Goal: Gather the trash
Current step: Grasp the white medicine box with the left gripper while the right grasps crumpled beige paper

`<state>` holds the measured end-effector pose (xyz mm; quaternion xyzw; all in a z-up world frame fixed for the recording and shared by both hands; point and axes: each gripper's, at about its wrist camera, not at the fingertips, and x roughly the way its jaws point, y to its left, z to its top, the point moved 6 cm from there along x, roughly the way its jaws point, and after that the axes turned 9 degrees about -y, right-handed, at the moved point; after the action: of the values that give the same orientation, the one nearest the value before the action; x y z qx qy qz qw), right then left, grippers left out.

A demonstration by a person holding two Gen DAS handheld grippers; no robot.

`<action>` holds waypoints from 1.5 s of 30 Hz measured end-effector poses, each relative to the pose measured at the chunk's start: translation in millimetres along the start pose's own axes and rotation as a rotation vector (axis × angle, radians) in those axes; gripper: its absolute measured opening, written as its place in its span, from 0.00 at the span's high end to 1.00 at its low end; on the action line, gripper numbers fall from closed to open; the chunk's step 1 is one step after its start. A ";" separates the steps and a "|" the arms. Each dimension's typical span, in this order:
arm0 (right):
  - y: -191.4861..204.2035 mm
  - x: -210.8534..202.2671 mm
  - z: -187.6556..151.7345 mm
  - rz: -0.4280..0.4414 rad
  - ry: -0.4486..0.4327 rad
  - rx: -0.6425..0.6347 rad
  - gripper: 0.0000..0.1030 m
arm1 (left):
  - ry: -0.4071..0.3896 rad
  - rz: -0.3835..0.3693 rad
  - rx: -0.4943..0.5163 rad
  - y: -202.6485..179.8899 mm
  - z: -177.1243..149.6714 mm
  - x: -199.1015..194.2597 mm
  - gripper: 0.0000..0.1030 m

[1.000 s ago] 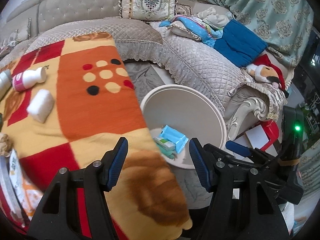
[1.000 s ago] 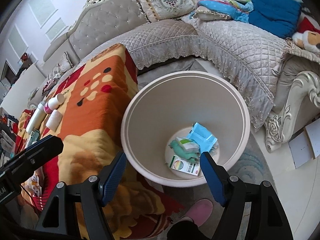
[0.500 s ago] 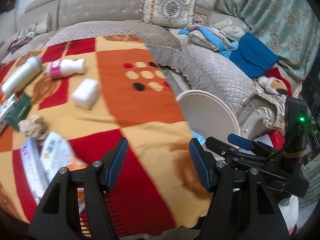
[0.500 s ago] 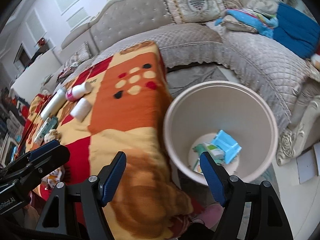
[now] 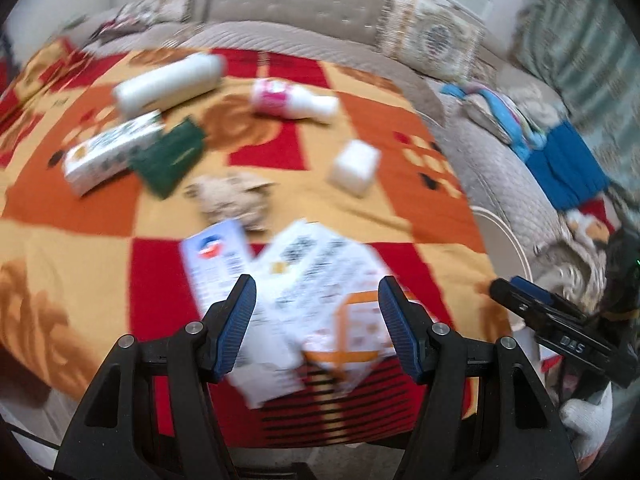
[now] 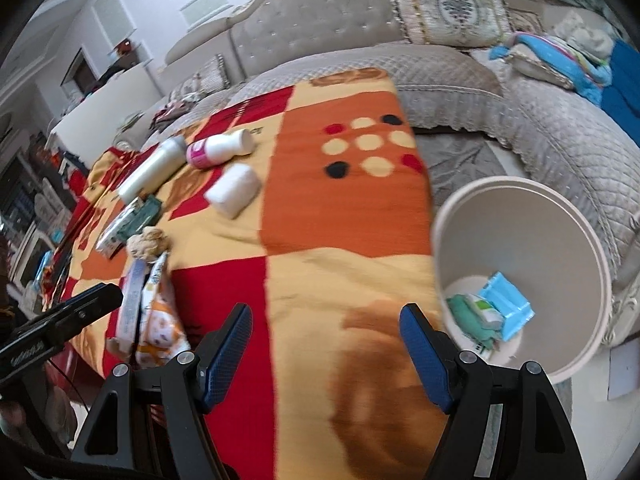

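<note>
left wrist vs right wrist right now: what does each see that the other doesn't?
Left wrist only: the printed face of the white and orange packet lying flat between the open left tongs.
Right wrist only: inside the bin, a blue wrapper.
Both: the pink-labelled bottle, white block, crumpled paper and checked blanket.

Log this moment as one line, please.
left claw: open, over packets | right claw: open, empty | bin: holds wrappers
</note>
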<state>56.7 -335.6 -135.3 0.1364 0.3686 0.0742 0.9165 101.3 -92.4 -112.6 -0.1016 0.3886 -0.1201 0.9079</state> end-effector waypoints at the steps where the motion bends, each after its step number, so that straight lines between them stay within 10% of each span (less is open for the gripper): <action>1: 6.4 2.0 0.2 0.011 0.004 -0.011 0.28 | 0.003 0.016 -0.019 10.5 -1.4 1.2 0.39; 9: 35.2 17.4 -3.3 0.048 0.043 -0.065 0.28 | 0.073 0.006 -0.196 55.2 -17.0 25.0 0.39; 30: 140.5 63.2 35.7 0.203 0.081 -0.214 0.28 | 0.050 0.184 -0.008 110.8 -1.3 7.2 0.50; 41: 214.7 135.8 20.7 0.216 0.200 -0.333 0.28 | 0.076 0.191 -0.065 135.7 -4.8 14.2 0.49; 45: 213.4 154.5 18.8 0.202 0.219 -0.303 0.46 | 0.056 0.190 -0.076 138.0 -3.3 16.2 0.48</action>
<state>173.0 -99.6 -158.5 0.0242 0.4352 0.2346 0.8689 128.9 33.7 -164.2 -0.0950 0.4261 -0.0215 0.8994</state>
